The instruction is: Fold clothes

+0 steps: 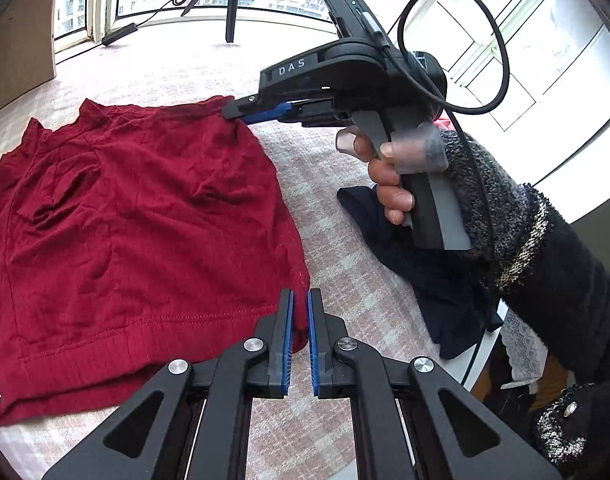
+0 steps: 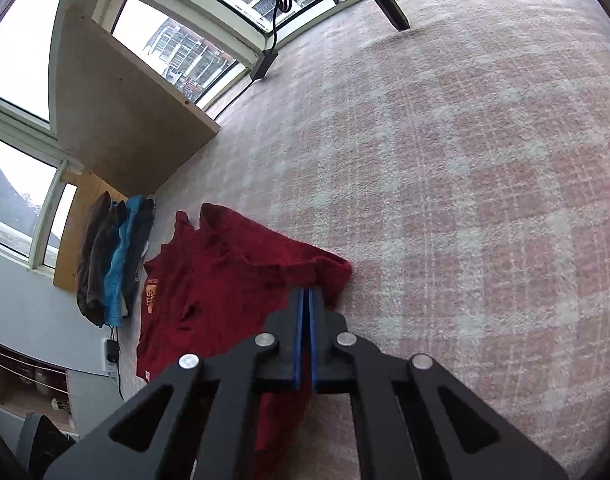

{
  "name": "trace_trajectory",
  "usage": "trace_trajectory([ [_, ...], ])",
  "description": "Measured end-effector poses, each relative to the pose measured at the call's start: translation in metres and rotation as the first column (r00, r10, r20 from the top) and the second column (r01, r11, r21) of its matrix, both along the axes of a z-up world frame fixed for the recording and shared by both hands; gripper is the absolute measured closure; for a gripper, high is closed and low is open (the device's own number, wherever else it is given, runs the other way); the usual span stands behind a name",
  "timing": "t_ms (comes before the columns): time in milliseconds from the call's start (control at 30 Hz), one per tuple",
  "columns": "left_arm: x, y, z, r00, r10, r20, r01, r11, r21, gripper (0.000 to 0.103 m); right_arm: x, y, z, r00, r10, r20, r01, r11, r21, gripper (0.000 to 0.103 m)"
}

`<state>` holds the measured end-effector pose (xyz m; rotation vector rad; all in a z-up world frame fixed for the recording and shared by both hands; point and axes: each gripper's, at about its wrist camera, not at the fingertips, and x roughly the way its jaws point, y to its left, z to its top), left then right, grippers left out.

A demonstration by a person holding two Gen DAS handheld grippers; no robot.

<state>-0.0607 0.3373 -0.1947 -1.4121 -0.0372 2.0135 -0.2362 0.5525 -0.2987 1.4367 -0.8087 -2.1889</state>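
**Two grippers clamped on red shirt**

Both my grippers pinch the red shirt (image 1: 137, 216), which lies spread on the checked blanket (image 1: 345, 248), filling the left half of the left wrist frame. My left gripper (image 1: 300, 320) is clenched on the shirt's corner at lower centre. My right gripper (image 1: 235, 111) bites the far corner at upper centre, with my right hand (image 1: 385, 184) on its handle. In the right wrist frame the right gripper (image 2: 306, 300) grips bunched red cloth at lower centre. Dark clothes (image 1: 425, 272) lie just right of the shirt, under my hand.
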Motion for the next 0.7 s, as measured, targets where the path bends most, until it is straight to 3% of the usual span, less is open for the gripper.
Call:
trace_trajectory([
  [233,0.008,0.004,-0.002,1.0,0.002,0.026,-0.002,1.0,0.0,0.097,-0.001,0.002,0.017,0.998,-0.064,-0.018,0.062,0.996,-0.058,0.1],
  [400,0.008,-0.034,0.014,0.998,0.069,-0.001,-0.069,0.996,0.049,0.097,-0.003,-0.031,0.048,0.995,-0.06,-0.085,0.055,0.996,-0.066,0.1],
  [533,0.009,-0.091,0.028,0.987,0.158,-0.03,-0.155,0.984,0.09,0.097,-0.009,-0.085,0.082,0.989,0.0,-0.146,-0.009,0.998,-0.062,0.1],
  [700,0.015,-0.173,0.028,0.965,0.26,-0.034,-0.253,0.958,0.135,0.097,-0.019,-0.183,0.114,0.974,0.108,-0.201,-0.114,0.993,-0.017,0.1],
])
